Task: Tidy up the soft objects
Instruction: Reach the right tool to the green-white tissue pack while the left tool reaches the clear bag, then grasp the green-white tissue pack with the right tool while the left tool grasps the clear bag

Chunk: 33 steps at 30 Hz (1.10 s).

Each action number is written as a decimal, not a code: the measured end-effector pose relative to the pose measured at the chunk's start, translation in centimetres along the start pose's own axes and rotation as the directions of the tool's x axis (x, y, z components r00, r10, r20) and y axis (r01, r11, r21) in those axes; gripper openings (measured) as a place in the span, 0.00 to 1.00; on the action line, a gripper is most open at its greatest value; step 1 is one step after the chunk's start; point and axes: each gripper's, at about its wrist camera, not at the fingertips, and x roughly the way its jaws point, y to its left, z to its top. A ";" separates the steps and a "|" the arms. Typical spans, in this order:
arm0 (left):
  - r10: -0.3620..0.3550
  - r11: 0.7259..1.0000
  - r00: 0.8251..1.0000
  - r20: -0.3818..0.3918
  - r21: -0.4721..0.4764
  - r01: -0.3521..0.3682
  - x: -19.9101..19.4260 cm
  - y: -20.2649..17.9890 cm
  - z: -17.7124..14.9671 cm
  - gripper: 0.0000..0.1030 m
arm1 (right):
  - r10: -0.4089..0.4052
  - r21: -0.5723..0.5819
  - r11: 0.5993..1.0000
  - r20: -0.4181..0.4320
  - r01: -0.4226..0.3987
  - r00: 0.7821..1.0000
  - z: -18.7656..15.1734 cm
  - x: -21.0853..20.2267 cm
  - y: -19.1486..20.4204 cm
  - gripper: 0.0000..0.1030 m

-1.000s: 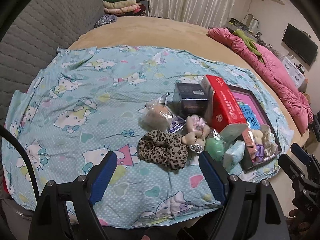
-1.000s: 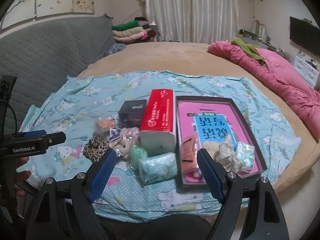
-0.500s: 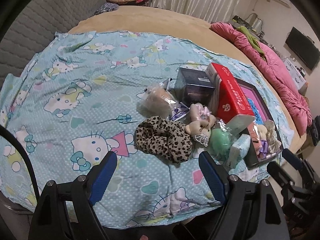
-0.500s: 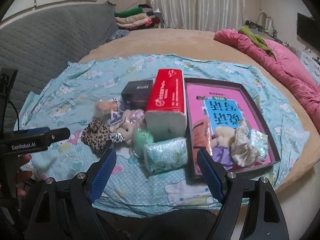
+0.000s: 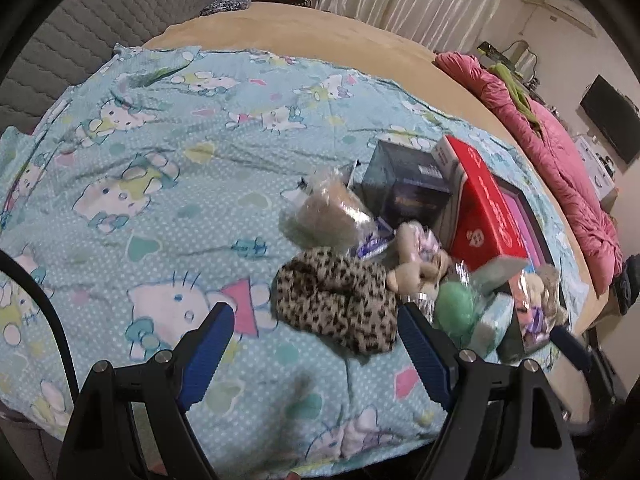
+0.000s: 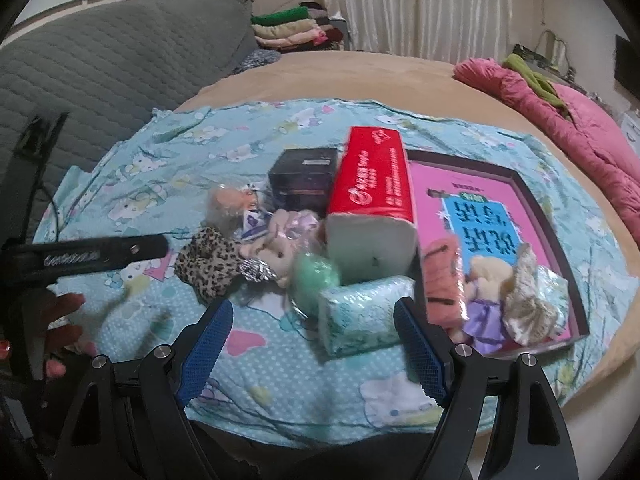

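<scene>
A pile of soft things lies on the blue cartoon-cat sheet (image 5: pixel 160 200): a leopard-print scrunchie (image 5: pixel 340 300), a small plush doll (image 5: pixel 416 264), a bagged tan plush (image 5: pixel 328 216) and a green ball (image 5: pixel 456 304). My left gripper (image 5: pixel 316 344) hovers open just in front of the scrunchie, nothing between its fingers. In the right wrist view my right gripper (image 6: pixel 314 344) is open above the near sheet, a teal tissue pack (image 6: pixel 364 312) just beyond it. A dark tray (image 6: pixel 536 208) with a pink book holds an orange plush (image 6: pixel 444 280) and a doll (image 6: pixel 492 284).
A red tissue box (image 6: pixel 372 180) and a dark box (image 6: pixel 304 176) stand behind the pile. A pink quilt (image 6: pixel 580 120) lies at the far right, folded clothes (image 6: pixel 288 28) at the back. A hand (image 6: pixel 60 320) holds the left gripper's body (image 6: pixel 84 256) at left.
Both grippers have come down and closer to the pile, so the objects look larger. The jaws of both stayed equally wide. Nothing on the sheet has moved.
</scene>
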 end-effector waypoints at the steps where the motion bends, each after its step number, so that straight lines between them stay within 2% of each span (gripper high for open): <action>1: 0.001 1.000 1.000 0.000 -0.003 -0.001 0.2 0.0 0.3 0.81 | -0.001 -0.008 1.000 -0.002 0.001 1.000 0.1 0.3 0.2 0.81; 6: -0.007 1.000 1.000 -0.002 -0.007 0.007 2.0 -0.5 2.5 0.81 | -0.012 -0.049 0.999 -0.030 0.011 0.999 0.7 2.4 0.6 0.81; 13: -0.015 1.000 0.999 -0.031 -0.012 0.014 4.9 -0.7 4.5 0.81 | -0.076 -0.156 0.986 -0.095 0.061 0.993 1.5 5.6 0.9 0.81; 18: -0.023 0.999 0.999 -0.023 -0.025 0.023 5.9 -0.5 5.4 0.81 | -0.080 -0.142 0.988 -0.106 0.065 0.991 1.3 5.8 -0.3 0.81; 23: -0.030 0.998 0.999 -0.035 -0.048 0.028 7.3 0.0 6.3 0.81 | -0.121 -0.056 0.992 -0.167 0.113 0.978 -0.2 6.1 -1.6 0.81; 31: -0.039 0.997 0.999 -0.037 -0.064 0.036 8.3 0.6 6.4 0.81 | -0.243 -0.148 0.965 -0.186 0.217 0.952 -0.7 7.8 -1.1 0.81; 33: -0.041 0.997 0.998 -0.038 -0.064 0.038 8.5 0.7 6.4 0.81 | -0.249 -0.144 0.964 -0.191 0.224 0.949 -0.8 8.2 -1.4 0.81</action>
